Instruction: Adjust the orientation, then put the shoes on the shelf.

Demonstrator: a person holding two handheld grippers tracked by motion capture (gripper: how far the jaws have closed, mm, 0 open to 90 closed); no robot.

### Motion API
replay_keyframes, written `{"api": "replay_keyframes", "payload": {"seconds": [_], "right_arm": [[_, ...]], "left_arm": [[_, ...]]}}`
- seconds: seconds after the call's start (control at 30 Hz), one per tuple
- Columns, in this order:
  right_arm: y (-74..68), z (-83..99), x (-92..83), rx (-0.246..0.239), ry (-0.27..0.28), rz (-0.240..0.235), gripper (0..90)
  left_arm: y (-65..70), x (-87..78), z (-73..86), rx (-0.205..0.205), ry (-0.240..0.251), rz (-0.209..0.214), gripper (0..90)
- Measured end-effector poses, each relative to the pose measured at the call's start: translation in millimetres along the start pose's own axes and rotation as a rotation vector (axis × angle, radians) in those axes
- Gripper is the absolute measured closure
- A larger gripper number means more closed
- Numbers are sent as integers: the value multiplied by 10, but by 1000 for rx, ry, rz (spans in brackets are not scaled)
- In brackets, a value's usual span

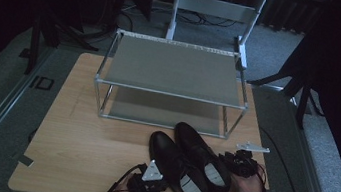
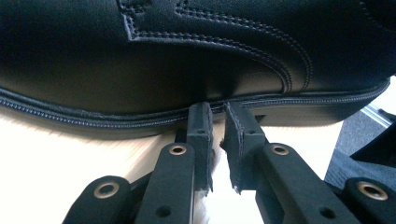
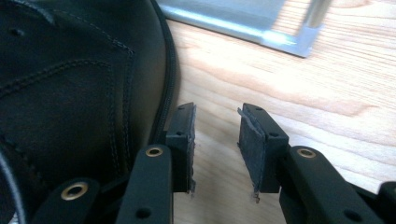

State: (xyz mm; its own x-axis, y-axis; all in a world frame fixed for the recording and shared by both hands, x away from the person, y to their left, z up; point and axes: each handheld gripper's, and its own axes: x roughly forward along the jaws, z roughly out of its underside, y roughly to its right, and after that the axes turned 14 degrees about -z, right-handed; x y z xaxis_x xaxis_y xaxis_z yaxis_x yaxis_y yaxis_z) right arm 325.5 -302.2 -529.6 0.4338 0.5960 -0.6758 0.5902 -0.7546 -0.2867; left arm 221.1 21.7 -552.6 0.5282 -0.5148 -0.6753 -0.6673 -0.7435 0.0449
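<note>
At six o'clock on the worktop (image 1: pixel 80 149), two shoes (image 1: pixel 193 167) lie side by side before the rack (image 1: pixel 170 83), flanked by the left gripper (image 2: pixel 217 112), nearly closed and empty, and the right gripper (image 3: pixel 215 122), parted, grasping nothing, seemingly squaring the pair.

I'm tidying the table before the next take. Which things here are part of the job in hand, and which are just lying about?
In the job:
- left shoe, left tongs against its side
- right shoe, right tongs beside it
- shoe rack, probably where the pair goes

Lying about:
- dark tape scrap at the table's edge
- cables on the floor
</note>
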Motion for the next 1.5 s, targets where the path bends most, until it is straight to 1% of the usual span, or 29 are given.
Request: {"api": "replay_keyframes", "payload": {"seconds": [0.1,0.2,0.27,0.33,0.37,0.4,0.43,0.5,0.53,0.57,0.6,0.67,0.7,0.73,0.77,0.8,0.87,0.9,0.93,0.97,1.03,1.07,1.1,1.2,1.23,1.27,1.3,1.33,1.5], "right_arm": [[45,5,-25,16,13,8,655],[83,6,-42,26,14,15,644],[93,5,-51,25,13,22,627],[84,4,-77,17,15,36,613],[72,4,-98,15,16,47,609],[59,3,-123,13,18,57,609],[50,3,-144,13,20,61,609],[25,3,-219,13,28,63,612],[16,3,-243,11,30,63,615],[-1,0,-282,6,33,67,615],[-1,0,-282,6,33,67,615],[-36,-8,-358,-9,50,59,603],[-36,-8,-358,-9,50,59,603],[-58,-10,-388,-16,59,53,599],[-97,-6,-436,-25,74,47,593],[-116,-2,-459,-26,81,44,591],[-134,3,-482,-25,88,43,586],[-175,14,-536,-22,108,35,573],[-175,14,-536,-22,108,35,573],[-220,21,-583,-21,124,22,552],[-240,22,-602,-20,127,18,551],[-301,28,-648,-27,137,9,534],[-331,30,-666,-33,136,2,521],[-435,30,-712,-54,135,-12,495],[-435,30,-712,-54,135,-12,495],[-489,31,-731,-63,136,-17,477],[-489,31,-731,-63,136,-17,477],[-548,33,-750,-73,138,-25,463],[-643,39,-775,-81,140,-40,441]], "left_arm": [[27,33,-23,7,4,3,814],[38,51,-33,9,9,9,814],[17,50,-27,19,10,20,813],[6,49,-11,11,18,39,787],[6,44,-7,11,16,39,768],[4,37,-6,19,12,25,742],[-4,17,-3,26,5,-5,728],[-55,-33,8,7,17,-9,711],[-96,-76,15,2,25,-21,703],[-120,-102,19,7,26,-36,693],[-120,-102,19,7,26,-36,688],[-235,-192,36,5,31,-73,680],[-235,-192,36,5,31,-73,676],[-270,-211,44,2,33,-85,676],[-336,-242,58,-6,36,-102,675],[-364,-257,64,-8,37,-111,674],[-382,-266,69,-9,40,-118,671],[-432,-295,85,-14,49,-131,670],[-432,-295,85,-14,49,-131,668],[-465,-317,102,-23,59,-146,666],[-465,-317,102,-23,59,-146,665],[-514,-337,125,-30,62,-175,663],[-530,-340,130,-31,61,-184,658],[-580,-352,139,-45,63,-205,655],[-580,-352,139,-45,63,-205,655],[-611,-363,145,-52,63,-217,655],[-611,-363,145,-52,63,-217,655],[-638,-377,150,-60,66,-225,656],[-679,-403,148,-71,72,-239,653]]}}
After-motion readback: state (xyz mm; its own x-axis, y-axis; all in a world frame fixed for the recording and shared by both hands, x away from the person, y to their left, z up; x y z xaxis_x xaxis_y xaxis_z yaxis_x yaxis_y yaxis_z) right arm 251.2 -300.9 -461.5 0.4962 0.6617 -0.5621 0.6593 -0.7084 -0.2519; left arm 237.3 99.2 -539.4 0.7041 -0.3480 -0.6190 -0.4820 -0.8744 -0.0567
